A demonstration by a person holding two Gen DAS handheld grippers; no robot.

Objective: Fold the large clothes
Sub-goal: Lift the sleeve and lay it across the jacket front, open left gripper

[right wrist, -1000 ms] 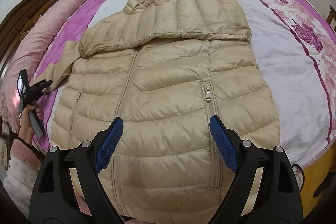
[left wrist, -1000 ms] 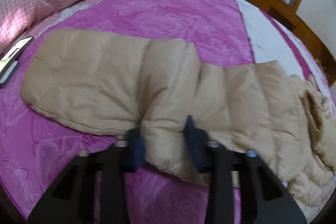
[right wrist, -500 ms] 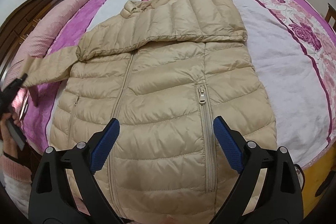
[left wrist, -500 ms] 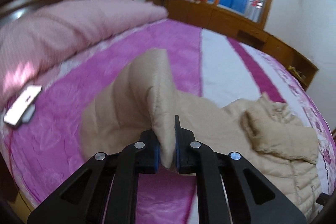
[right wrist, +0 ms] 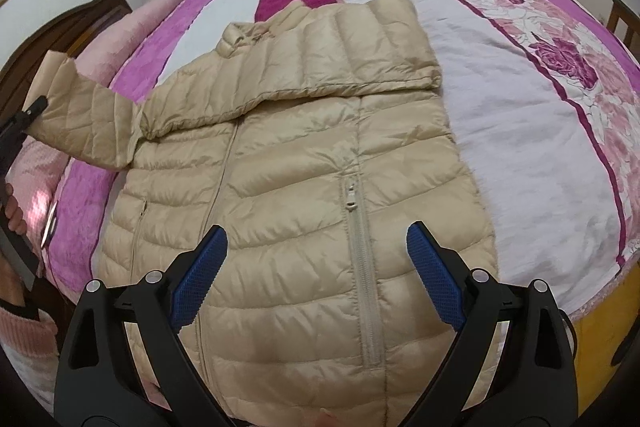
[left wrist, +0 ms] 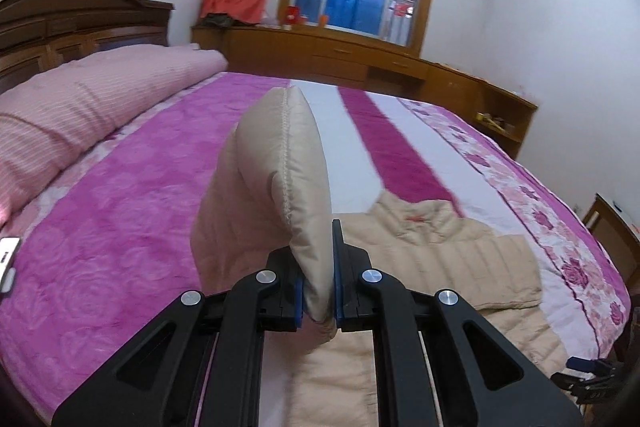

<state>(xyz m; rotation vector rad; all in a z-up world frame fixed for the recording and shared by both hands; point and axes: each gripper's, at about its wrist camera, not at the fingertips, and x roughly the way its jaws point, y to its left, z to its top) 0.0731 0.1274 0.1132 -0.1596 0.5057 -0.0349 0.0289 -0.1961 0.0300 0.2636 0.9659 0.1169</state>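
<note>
left tool is clamped tight on the jacket's sleeve, holding it up off the bed. right tool hangs wide open and holding nothing, above the beige jacket, which lies spread flat on the bed, zipper up, its other sleeve folded across the chest.

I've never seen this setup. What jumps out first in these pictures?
A big beige puffer jacket lies spread on the pink and purple bed. The left gripper pinches one sleeve and holds it up in the air, while the right gripper hovers wide open over the jacket's front.
</note>
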